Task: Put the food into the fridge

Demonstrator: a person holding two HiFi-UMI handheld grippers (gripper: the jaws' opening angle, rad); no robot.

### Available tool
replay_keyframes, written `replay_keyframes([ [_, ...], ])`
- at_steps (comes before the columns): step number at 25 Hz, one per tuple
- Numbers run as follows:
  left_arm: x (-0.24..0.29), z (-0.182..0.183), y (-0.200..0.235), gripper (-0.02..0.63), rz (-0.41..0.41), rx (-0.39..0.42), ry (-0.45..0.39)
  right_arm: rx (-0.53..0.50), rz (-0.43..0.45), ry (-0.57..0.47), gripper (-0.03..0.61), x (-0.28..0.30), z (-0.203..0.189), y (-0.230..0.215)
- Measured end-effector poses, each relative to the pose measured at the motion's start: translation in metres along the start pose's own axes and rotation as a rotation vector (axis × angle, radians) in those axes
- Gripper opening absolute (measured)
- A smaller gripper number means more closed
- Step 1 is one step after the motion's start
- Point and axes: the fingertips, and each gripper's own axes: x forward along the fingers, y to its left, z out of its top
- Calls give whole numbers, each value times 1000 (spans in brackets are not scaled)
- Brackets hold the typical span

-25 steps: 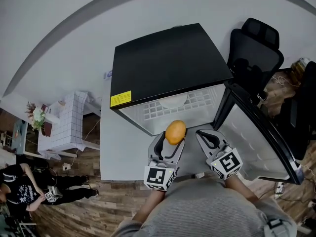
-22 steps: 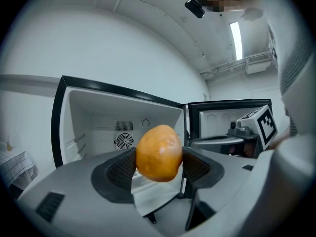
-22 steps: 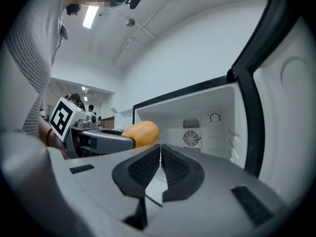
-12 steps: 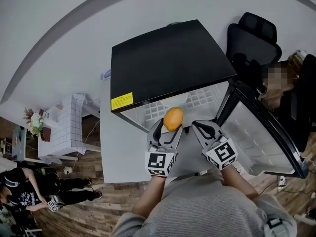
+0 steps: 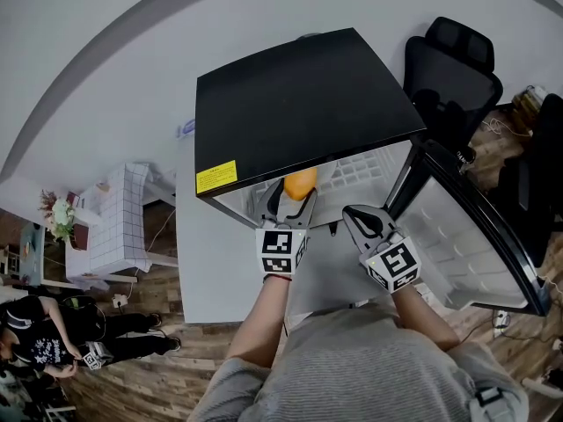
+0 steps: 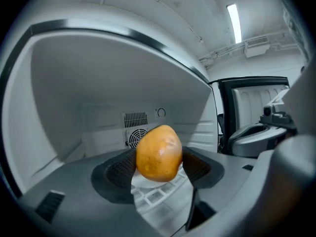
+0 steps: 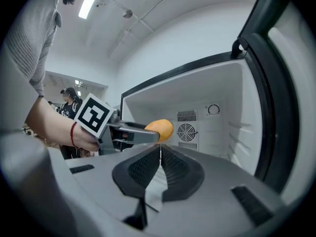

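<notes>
Left gripper advanced into fridge, fingers pinching probable mango

I note the fruit has a smooth, faintly glossy skin with fine speckling. The left gripper pads read as dark, ribbed, matt rubber set in smooth grey matt plastic. The fridge top looks matt black, its liner smooth white plastic; the floor is wood-grain plank.
</notes>
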Motion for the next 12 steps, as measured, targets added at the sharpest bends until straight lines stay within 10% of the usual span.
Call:
replay_keyframes([
  [12, 47, -19, 14, 305, 9, 85, 174, 14, 0, 7, 12, 5, -7, -6],
])
